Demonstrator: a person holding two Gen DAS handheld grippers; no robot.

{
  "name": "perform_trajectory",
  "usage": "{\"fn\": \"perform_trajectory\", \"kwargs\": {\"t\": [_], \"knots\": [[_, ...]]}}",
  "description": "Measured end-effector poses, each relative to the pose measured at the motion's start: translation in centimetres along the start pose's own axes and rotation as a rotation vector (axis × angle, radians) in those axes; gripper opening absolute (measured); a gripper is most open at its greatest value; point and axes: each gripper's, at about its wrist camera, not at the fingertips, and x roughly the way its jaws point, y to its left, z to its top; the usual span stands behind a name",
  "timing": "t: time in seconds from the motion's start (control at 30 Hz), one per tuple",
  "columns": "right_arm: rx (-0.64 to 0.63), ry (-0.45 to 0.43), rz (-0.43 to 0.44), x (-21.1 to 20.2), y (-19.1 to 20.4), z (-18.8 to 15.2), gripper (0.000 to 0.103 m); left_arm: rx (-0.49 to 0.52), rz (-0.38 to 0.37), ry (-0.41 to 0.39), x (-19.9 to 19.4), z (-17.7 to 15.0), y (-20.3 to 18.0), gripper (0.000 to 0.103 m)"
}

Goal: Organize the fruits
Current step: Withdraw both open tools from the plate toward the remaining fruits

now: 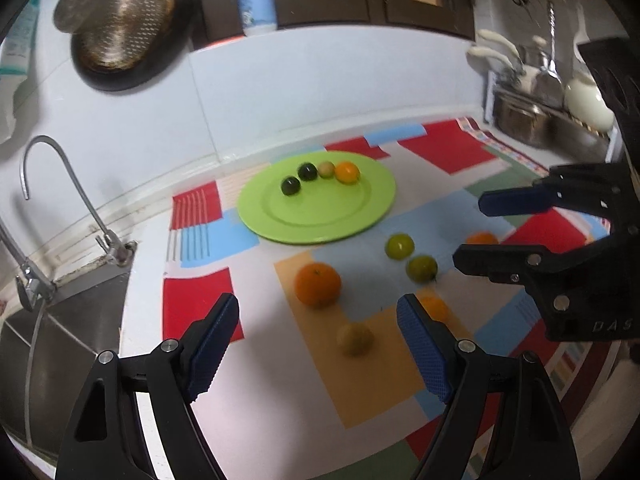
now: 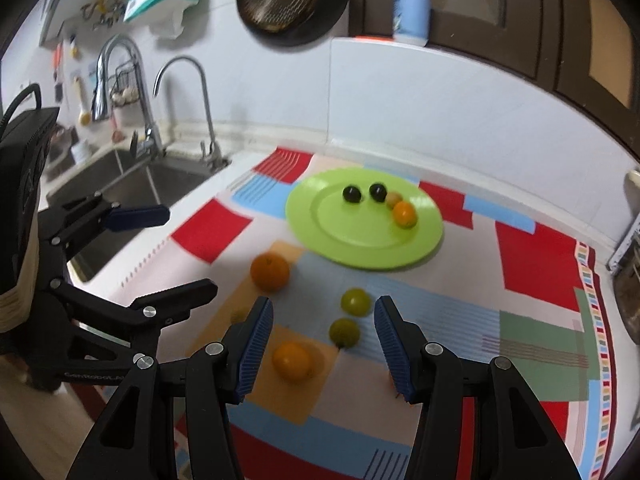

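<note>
The right hand-held gripper (image 2: pixel 322 344) hovers with jaws apart and empty above loose fruit on the patterned mat (image 2: pixel 536 264). An orange (image 2: pixel 292 360) and two green fruits (image 2: pixel 350 318) lie between its fingers. The green plate (image 2: pixel 320 236) carries four small fruits.

left gripper (image 2: pixel 176 248) body: "GenRobot.AI" | right gripper (image 1: pixel 476 232) body: "DAS", cut off

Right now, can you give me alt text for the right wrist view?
Open right tongs hover over two green fruits and an orange on a patchwork cloth. Behind, a green plate holds four small fruits.
</note>
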Motion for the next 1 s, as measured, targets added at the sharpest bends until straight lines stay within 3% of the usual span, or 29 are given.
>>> {"fn": "perform_trajectory", "kwargs": {"t": [0.67,1.0], "knots": [[-0.040,0.199,0.146,5.3,0.7,-2.6,0.044,0.044,-0.125,0.123,4.6,-2.5,-0.8,0.060],[-0.042,0.224,0.181,6.5,0.7,-2.9,0.040,0.011,-0.177,0.167,6.2,-2.4,-0.8,0.040]]}}
